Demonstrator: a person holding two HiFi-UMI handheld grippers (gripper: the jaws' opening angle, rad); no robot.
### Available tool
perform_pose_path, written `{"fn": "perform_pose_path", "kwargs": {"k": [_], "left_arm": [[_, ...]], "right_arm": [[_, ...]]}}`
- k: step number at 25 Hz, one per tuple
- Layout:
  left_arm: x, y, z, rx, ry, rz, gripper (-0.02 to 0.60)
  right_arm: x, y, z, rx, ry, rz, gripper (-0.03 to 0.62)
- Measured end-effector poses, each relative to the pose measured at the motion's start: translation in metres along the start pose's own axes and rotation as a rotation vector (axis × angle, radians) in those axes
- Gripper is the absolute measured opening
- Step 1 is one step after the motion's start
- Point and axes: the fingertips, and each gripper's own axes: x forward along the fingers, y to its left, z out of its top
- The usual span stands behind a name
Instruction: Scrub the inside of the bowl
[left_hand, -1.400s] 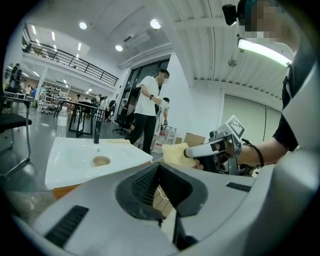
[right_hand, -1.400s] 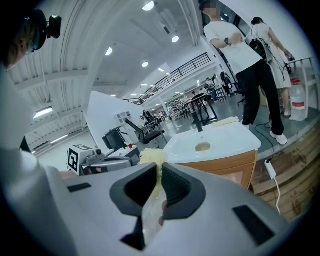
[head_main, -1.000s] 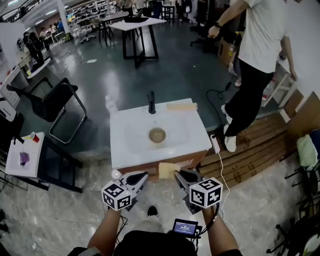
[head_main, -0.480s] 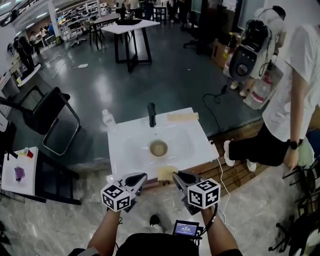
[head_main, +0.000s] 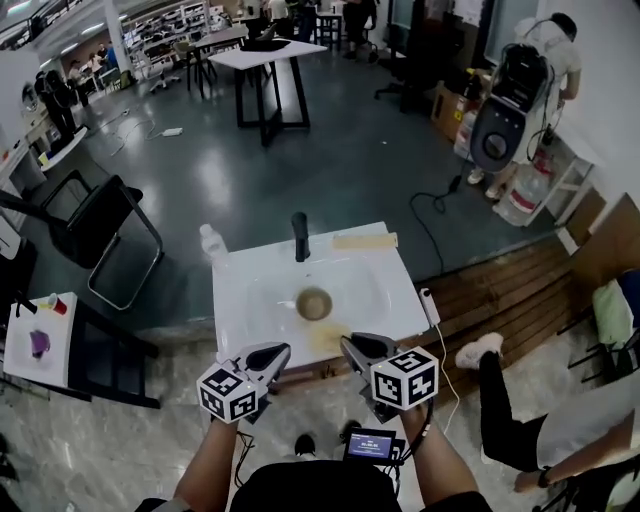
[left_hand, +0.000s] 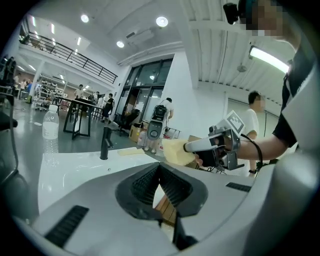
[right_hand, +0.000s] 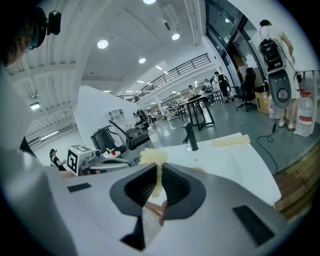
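The bowl (head_main: 314, 303) sits in the basin of the white counter (head_main: 240, 300), too small in the head view to show its inside. The yellow sponge (head_main: 328, 338) is largely covered by the right gripper (head_main: 350, 344), whose jaws are clamped on it at the counter's 6 o'clock edge, while the left gripper (head_main: 276, 351) has its jaws pressed together on nothing. A black faucet (head_main: 299, 236) stands at the bowl's 12 o'clock and a water bottle (head_main: 208, 241) at 10 o'clock, with dark glossy floor (head_main: 330, 150) beyond and a person (head_main: 520, 430) at 4 o'clock cut off by the frame.
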Motion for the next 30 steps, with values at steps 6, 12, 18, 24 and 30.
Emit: {"fn": "perform_pose_path", "kwargs": {"k": [6,12,18,24,30], "left_arm": [[0.017,-0.008,0.009,0.011,0.0,0.025,0.003],[0.031,-0.011,0.01,0.019,0.013,0.06,0.002],[0.045,-0.019,0.014,0.022,0.014,0.081,0.003],[0.057,-0.02,0.002,0.024,0.057,0.133,0.002],[0.063,-0.004,-0.016,-0.004,0.121,0.191,0.003]], "right_arm": [[-0.008,-0.017,0.012,-0.028,0.015,0.039,0.037],[-0.02,-0.04,0.026,-0.058,0.035,0.074,0.037],[-0.019,-0.062,0.026,-0.049,0.051,0.104,0.037],[-0.012,-0.079,0.013,-0.028,0.079,0.138,0.037],[-0.001,-0.092,0.007,-0.013,0.103,0.158,0.037]]}}
